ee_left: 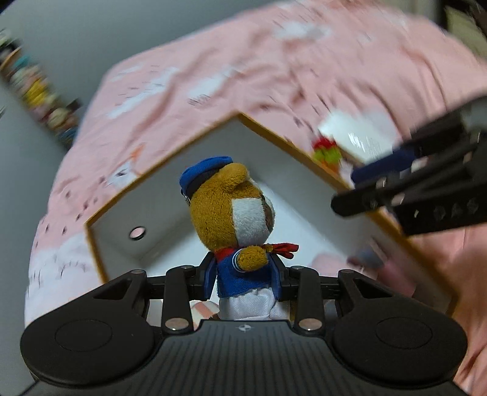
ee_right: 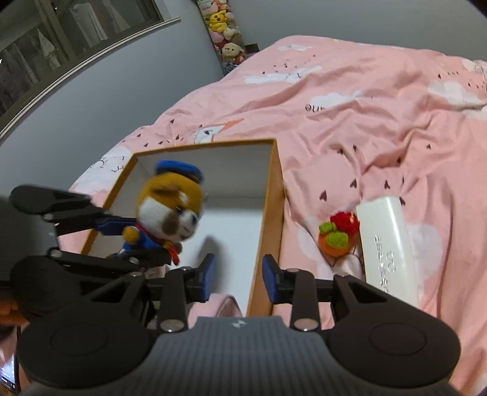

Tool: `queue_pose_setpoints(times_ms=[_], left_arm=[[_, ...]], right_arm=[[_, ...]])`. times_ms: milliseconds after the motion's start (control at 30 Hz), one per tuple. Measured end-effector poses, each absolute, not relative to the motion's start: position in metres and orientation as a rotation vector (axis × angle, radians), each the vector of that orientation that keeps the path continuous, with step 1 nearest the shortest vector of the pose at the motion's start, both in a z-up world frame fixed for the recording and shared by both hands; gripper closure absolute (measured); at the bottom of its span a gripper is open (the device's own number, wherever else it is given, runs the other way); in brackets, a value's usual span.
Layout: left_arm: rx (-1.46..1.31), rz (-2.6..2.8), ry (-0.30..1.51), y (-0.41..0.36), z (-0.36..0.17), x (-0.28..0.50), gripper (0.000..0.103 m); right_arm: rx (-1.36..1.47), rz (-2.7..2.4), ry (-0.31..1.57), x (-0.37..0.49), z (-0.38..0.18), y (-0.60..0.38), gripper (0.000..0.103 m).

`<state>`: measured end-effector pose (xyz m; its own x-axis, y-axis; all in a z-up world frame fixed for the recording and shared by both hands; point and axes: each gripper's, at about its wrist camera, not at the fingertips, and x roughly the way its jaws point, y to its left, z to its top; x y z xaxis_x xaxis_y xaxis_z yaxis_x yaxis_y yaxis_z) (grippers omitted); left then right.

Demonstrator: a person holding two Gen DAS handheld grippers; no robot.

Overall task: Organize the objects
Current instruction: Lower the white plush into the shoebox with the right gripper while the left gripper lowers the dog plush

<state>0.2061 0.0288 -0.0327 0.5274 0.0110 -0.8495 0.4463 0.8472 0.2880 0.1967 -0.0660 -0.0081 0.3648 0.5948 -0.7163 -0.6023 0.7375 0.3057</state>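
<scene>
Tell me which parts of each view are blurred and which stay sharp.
Left wrist view: the pink bedding, the white case and the right gripper are smeared by motion, while the plush bear in the left gripper stays sharp. Right wrist view: bedding and box are crisp; only the bear and left gripper blur.

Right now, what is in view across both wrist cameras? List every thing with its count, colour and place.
plush dog: one, brown and white, blue cap and jacket, red scarf; held over the box.
box: one, orange outside, white inside; open on the bed.
knitted toy: one, red, green, orange; on the cover right of the box.
white case: one, silver lettering; beside the knitted toy.
bed cover: one, pink with white clouds.
shelf plush toys: several, mixed colours; by the far wall.
left hand-held gripper: black, blue pads; shut on the dog's body.
right hand-held gripper: black, blue pads; open, nothing between.
</scene>
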Motion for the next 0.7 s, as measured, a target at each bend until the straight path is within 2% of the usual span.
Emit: queue_pose_setpoints(times_ms=[267, 567, 700], left_arm=[[0.84, -0.499, 1.048, 0.012, -0.062, 0.208, 0.062], [1.028, -0.629, 1.104, -0.004, -0.092, 0.21, 0.063], [1.007, -0.657, 1.128, -0.001, -0.094, 0.213, 0.056]], right_arm=[[0.007, 0.775, 0.933, 0.191, -0.016, -0.079, 0.067], [0.026, 0.769, 0.936, 0.192, -0.018, -0.085, 0.067], [0.035, 0.758, 0.941, 0.193, -0.018, -0.089, 0.067]])
